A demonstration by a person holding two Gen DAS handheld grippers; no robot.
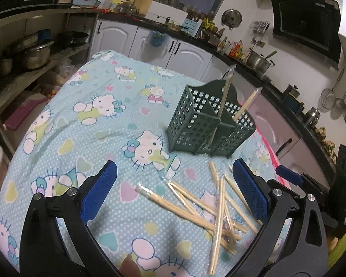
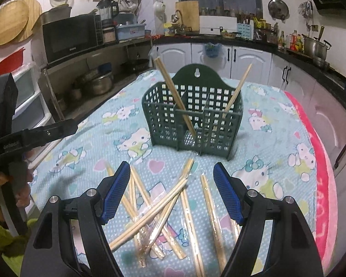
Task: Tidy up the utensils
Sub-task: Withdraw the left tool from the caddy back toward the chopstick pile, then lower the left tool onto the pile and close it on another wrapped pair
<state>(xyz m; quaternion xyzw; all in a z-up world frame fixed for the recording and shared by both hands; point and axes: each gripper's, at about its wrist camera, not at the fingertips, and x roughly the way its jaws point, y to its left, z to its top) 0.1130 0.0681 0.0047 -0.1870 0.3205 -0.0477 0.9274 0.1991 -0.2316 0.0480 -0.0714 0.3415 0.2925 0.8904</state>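
A dark green lattice utensil basket [image 1: 210,124] [image 2: 193,120] stands upright on the Hello Kitty tablecloth, with two wrapped chopstick pairs leaning in it: one in the left compartment [image 2: 175,97] and one at the right [image 2: 236,92]. Several wrapped chopstick pairs [image 1: 210,207] [image 2: 163,212] lie crossed in a loose pile in front of the basket. My left gripper [image 1: 174,184] is open and empty above the pile's left side. My right gripper [image 2: 171,184] is open and empty over the pile. The right gripper's blue pad also shows in the left wrist view [image 1: 288,174].
The tablecloth [image 1: 92,120] covers a round table with a pink edge [image 2: 323,184] at the right. White kitchen cabinets [image 2: 242,55], a microwave [image 2: 69,37] and shelves with pots [image 1: 32,55] surround the table. My hand on the left gripper's handle [image 2: 2,184] shows at the far left.
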